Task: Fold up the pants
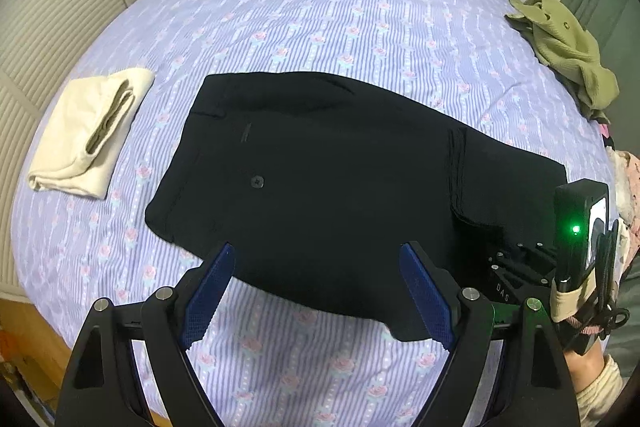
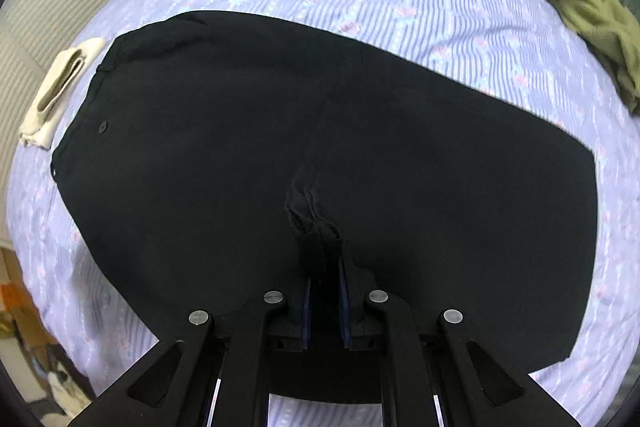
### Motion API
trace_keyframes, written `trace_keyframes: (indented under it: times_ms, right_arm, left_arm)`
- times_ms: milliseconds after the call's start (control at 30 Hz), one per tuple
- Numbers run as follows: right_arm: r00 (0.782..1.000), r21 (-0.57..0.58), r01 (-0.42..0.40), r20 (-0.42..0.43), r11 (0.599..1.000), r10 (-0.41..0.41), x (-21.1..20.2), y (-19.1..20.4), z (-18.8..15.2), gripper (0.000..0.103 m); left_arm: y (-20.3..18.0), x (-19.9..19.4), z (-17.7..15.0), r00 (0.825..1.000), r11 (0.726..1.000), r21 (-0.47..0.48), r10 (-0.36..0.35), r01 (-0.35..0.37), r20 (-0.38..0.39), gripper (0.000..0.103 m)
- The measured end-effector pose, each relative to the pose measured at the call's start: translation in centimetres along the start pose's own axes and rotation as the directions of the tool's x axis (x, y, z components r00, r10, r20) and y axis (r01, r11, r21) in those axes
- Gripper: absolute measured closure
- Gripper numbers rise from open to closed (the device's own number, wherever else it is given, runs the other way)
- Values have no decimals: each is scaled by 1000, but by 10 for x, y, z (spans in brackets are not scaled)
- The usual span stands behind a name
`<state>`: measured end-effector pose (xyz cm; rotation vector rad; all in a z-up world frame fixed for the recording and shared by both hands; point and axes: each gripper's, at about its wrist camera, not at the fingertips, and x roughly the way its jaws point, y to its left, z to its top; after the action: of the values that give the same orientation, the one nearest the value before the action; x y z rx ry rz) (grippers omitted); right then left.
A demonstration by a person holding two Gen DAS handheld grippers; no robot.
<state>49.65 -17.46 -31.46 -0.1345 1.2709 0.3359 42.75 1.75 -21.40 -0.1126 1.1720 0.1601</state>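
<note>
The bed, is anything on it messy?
Yes. The olive-green garment lies crumpled in a heap at the bed's far right edge, unlike the neatly folded cream cloth on the left. The black pants lie flat, partly folded.

Both tools are built of matte black linkage arms, joined by round silver pivot pins. Blue ribbed pads (image 1: 426,297) are fitted on the left gripper (image 1: 316,297); the same blue lining is seen on the right gripper (image 2: 325,281). On the right one a green light, pale strap, black cables and letters "DAS" are seen, beside bare skin and a cream sleeve (image 1: 600,387).
</note>
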Motion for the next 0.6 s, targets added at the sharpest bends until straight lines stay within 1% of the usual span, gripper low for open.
trace_keyframes:
  times_ms: [67, 133, 167, 200, 233, 267, 333, 367, 400, 433, 533, 600]
  right_arm:
    - [1000, 4, 4, -17, 1000, -4, 5, 2, 1, 90]
    - [999, 11, 4, -51, 1000, -3, 9, 4, 1, 86]
    - [998, 15, -4, -69, 1000, 5, 11, 5, 1, 75]
    - [996, 20, -10, -83, 1000, 12, 11, 7, 0, 58]
    - [996, 24, -13, -85, 1000, 15, 6, 10, -2, 52]
    - [997, 22, -17, -77, 1000, 18, 0, 13, -3, 48]
    - [999, 25, -15, -41, 1000, 16, -22, 24, -5, 46]
    - [999, 31, -19, -31, 999, 20, -30, 28, -6, 39]
    - [999, 39, -31, -14, 999, 32, -40, 33, -7, 34]
    - [999, 53, -45, 9, 998, 45, -54, 40, -7, 34]
    - [997, 90, -62, 52, 994, 58, -78, 58, -1, 33]
    - [996, 115, -56, 73, 992, 47, -90, 71, 3, 28]
  left_arm:
    - [2, 4, 2, 1000, 1000, 17, 3, -3, -4, 18]
    - [6, 6, 4, 1000, 1000, 22, 4, -4, -4, 18]
    - [8, 7, 4, 1000, 1000, 23, 1, 0, -5, 18]
    - [12, 8, 5, 1000, 1000, 21, -8, 8, -7, 18]
    - [15, 8, 5, 1000, 1000, 19, -14, 14, -7, 17]
    - [20, 9, 5, 1000, 1000, 16, -19, 19, -5, 16]
    - [33, 8, 4, 999, 999, 4, -33, 33, 3, 14]
    - [40, 9, 4, 999, 999, -1, -38, 38, 6, 13]
    - [49, 9, 4, 999, 999, -7, -41, 41, 8, 13]
    - [58, 10, 3, 999, 999, -13, -38, 38, 12, 13]
    - [95, 14, 3, 999, 999, -33, -30, 31, 22, 13]
    - [120, 18, 2, 999, 998, -58, -38, 39, 18, 13]
